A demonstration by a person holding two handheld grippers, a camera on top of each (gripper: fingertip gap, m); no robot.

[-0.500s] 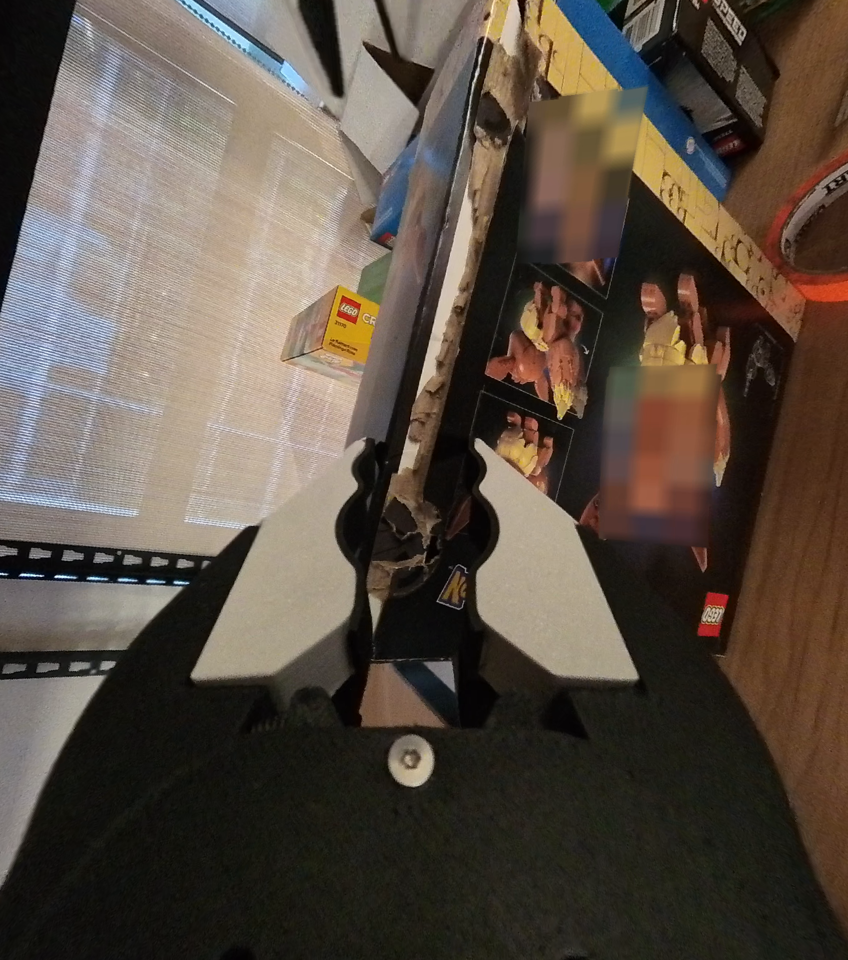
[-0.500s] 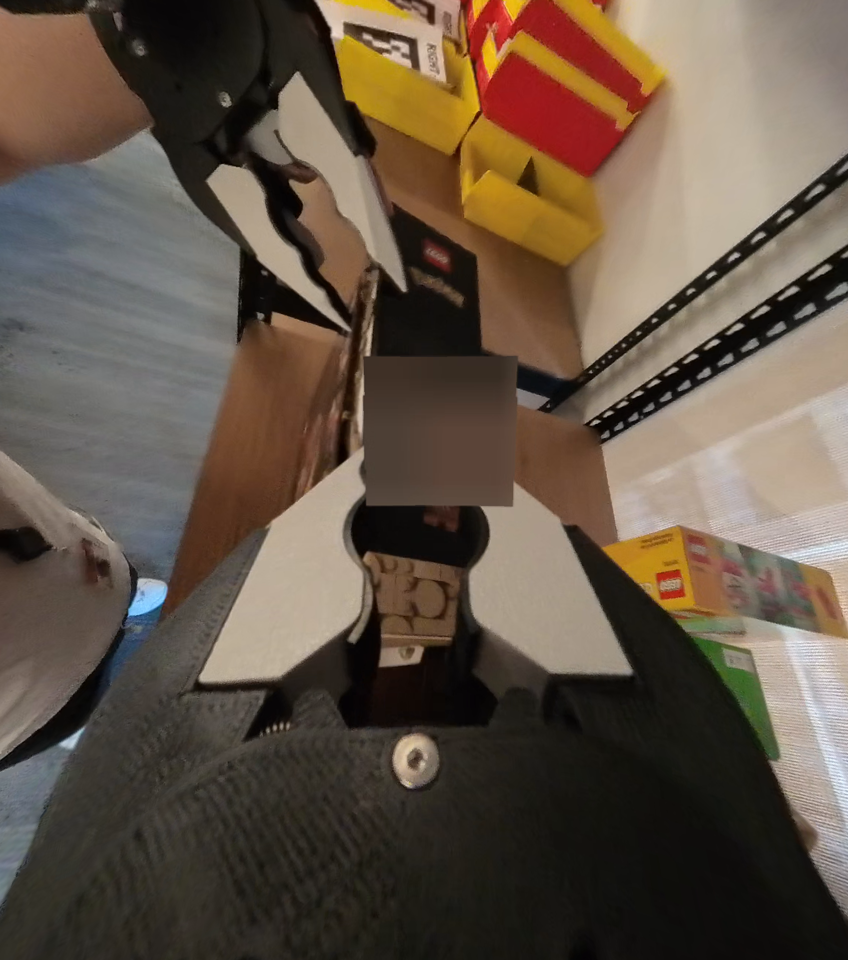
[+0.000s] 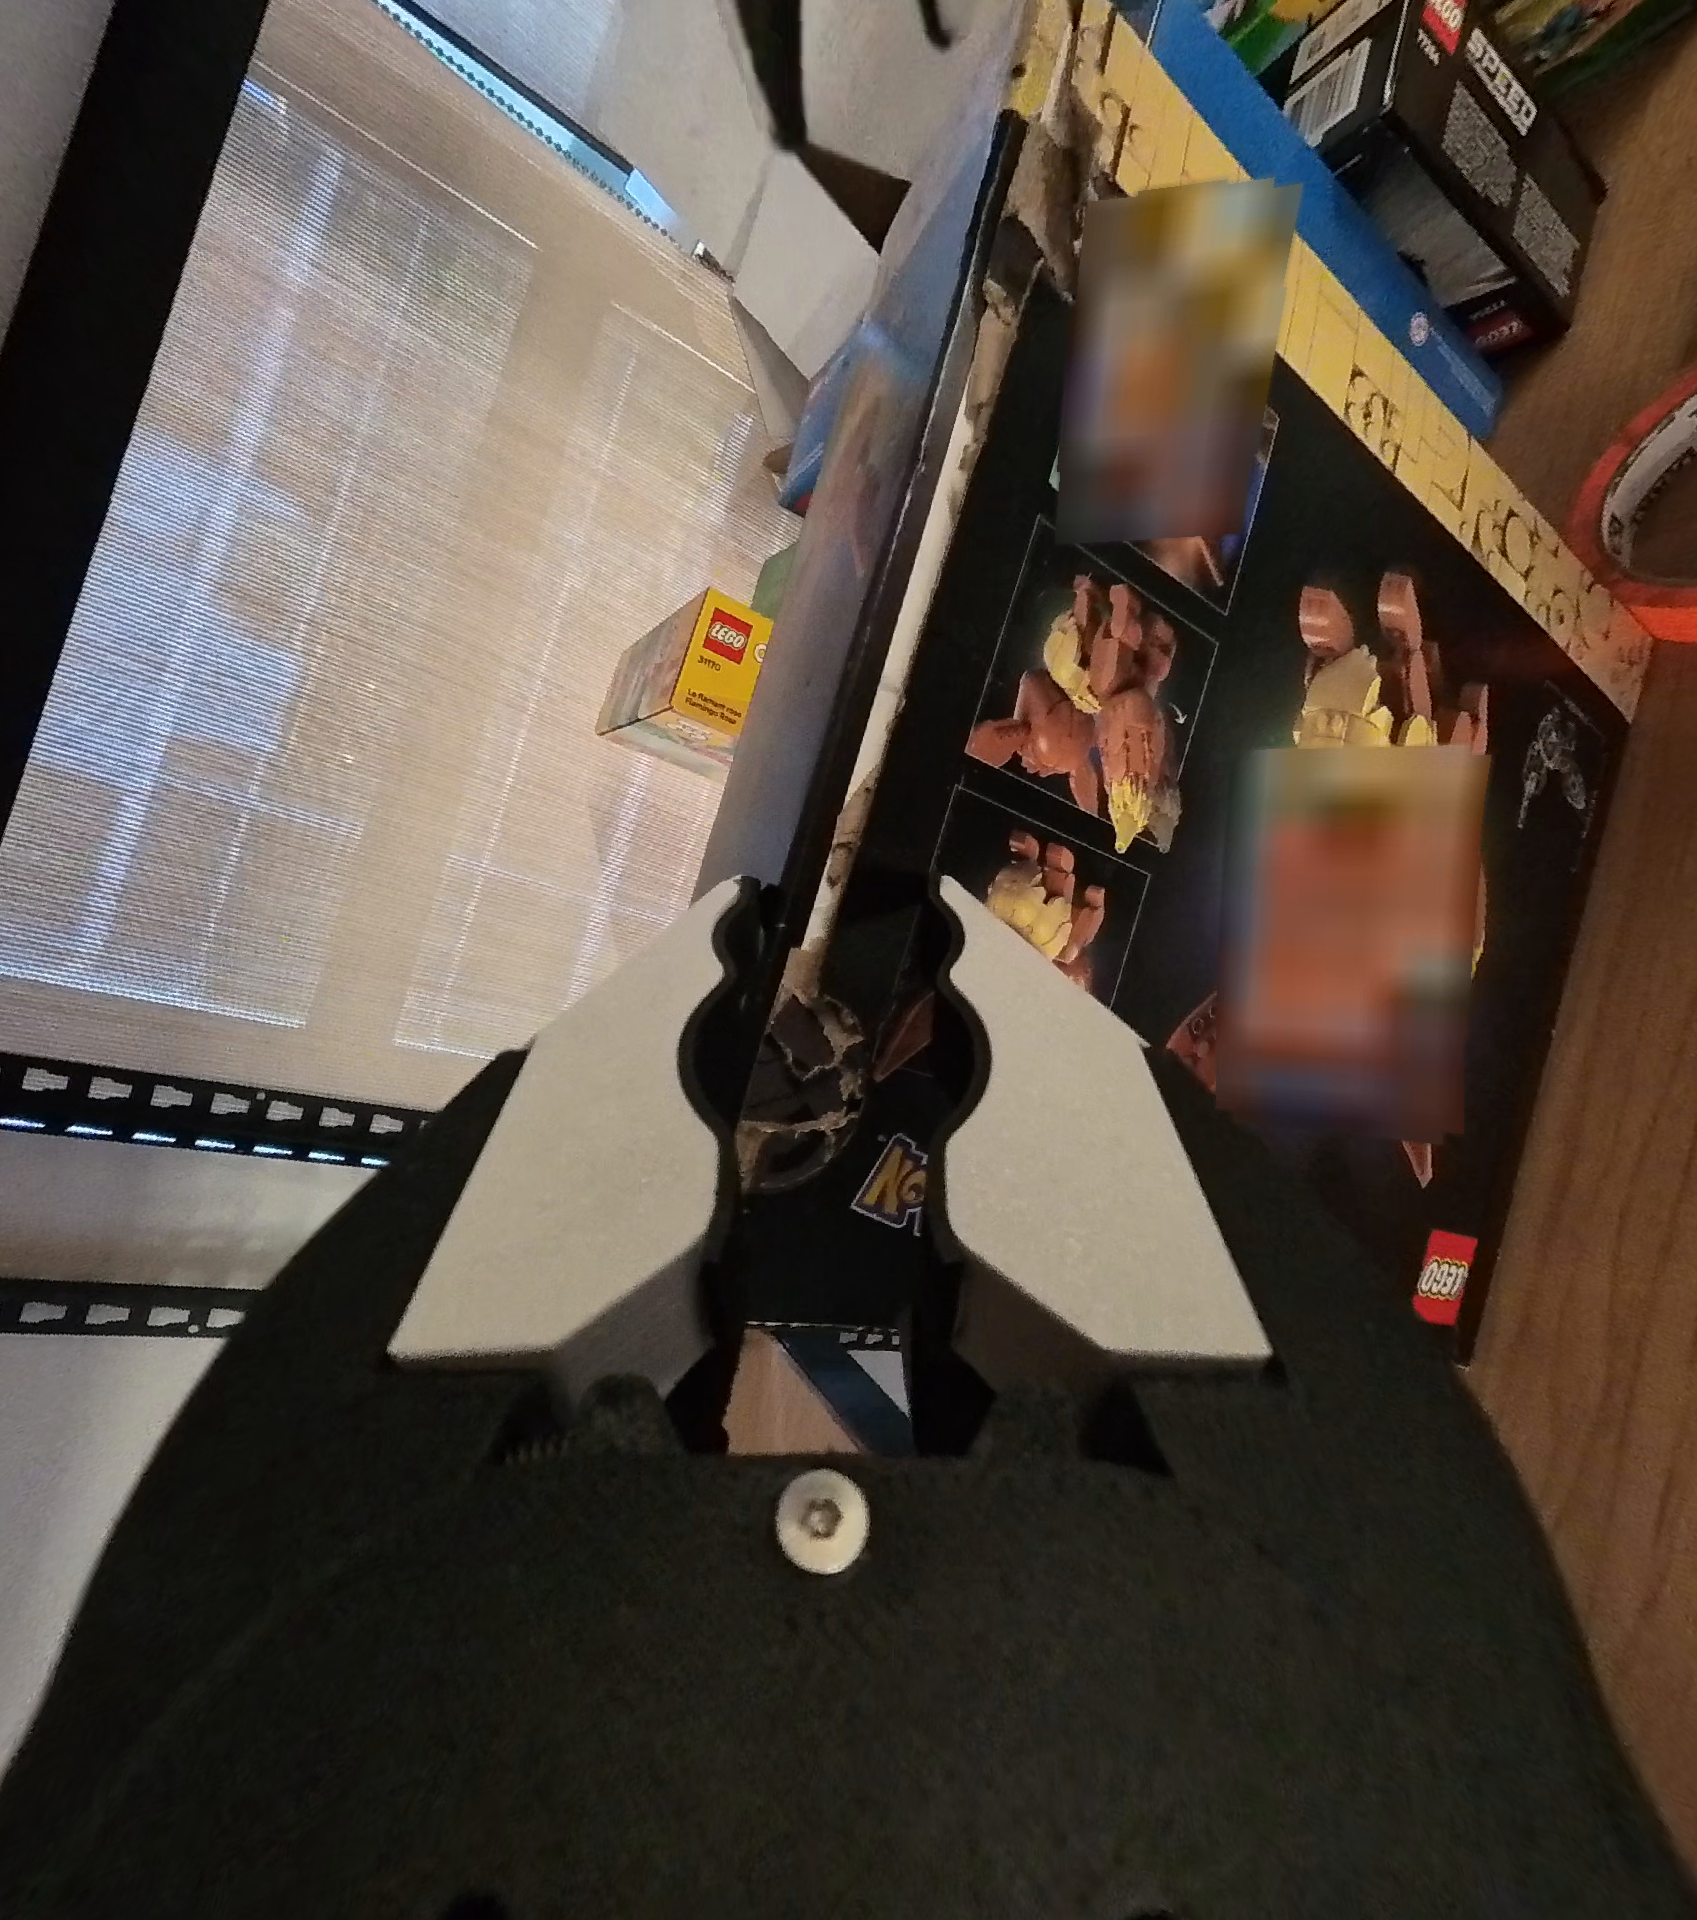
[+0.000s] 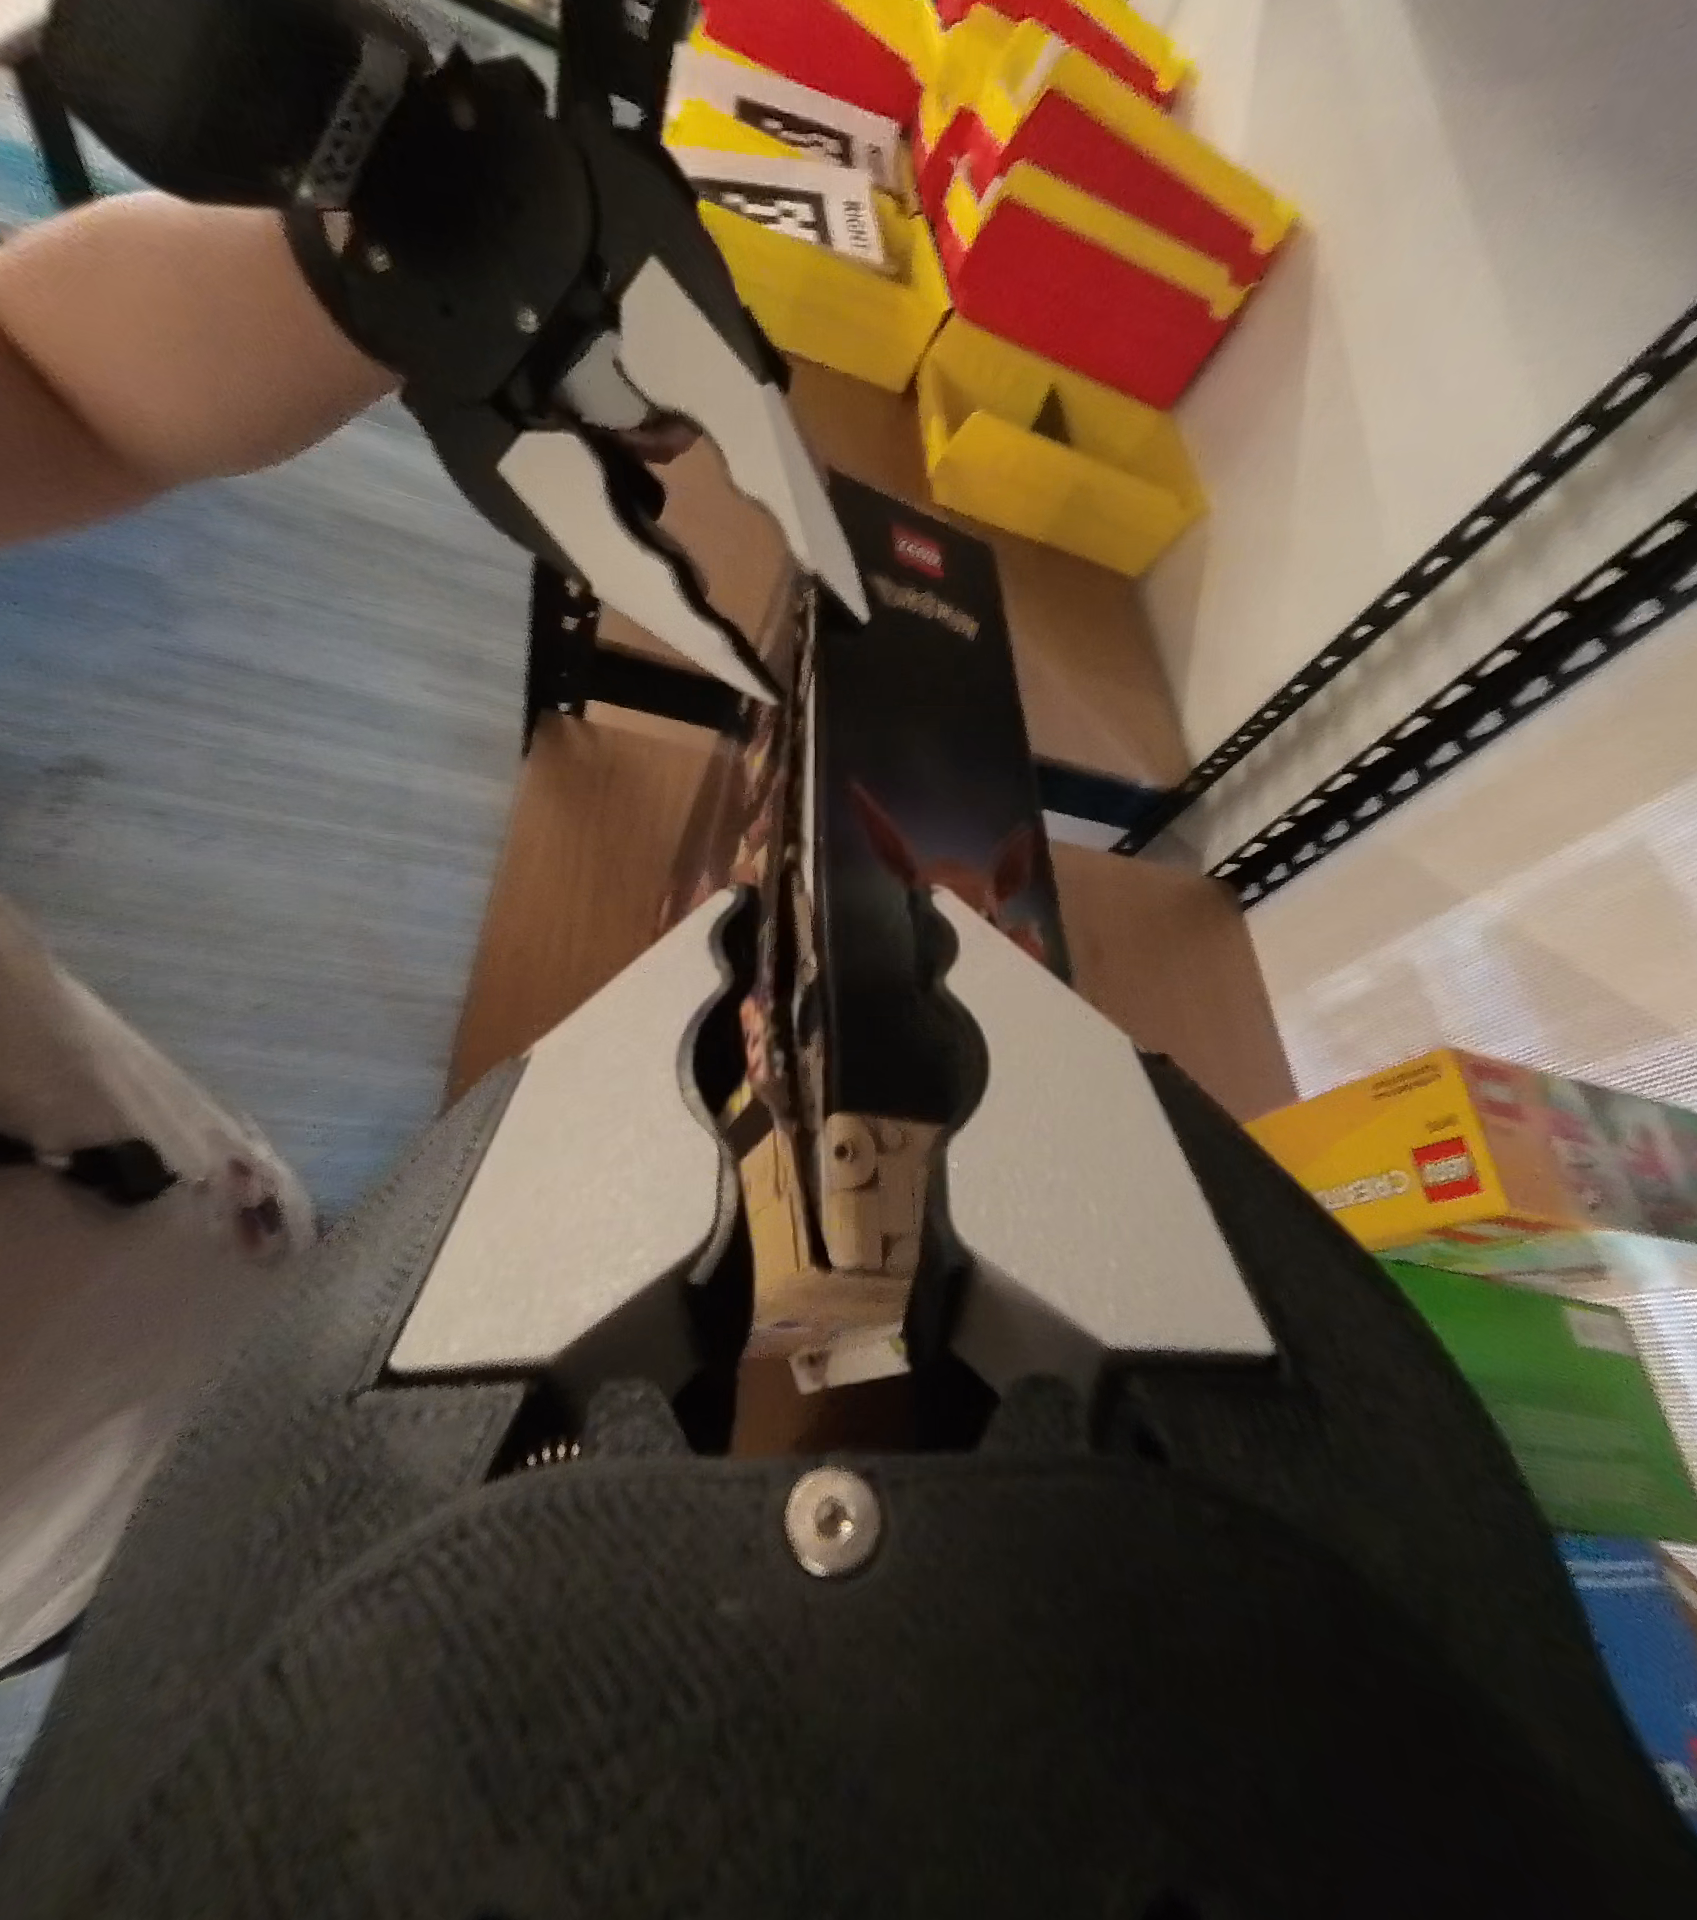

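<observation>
Large black printed cardboard toy box (image 3: 1114, 727) on wooden bench (image 3: 1654, 1143), torn lid flap between left tongs (image 3: 839, 904), opposite end between right tongs (image 4: 839, 904), both tongs parted, neither clamped.

bright window glare, blurry edges

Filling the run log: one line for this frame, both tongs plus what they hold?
left tongs: straddling black box flap, grip unclear | right tongs: straddling opposite end, grip unclear | black box: on wooden table
</observation>
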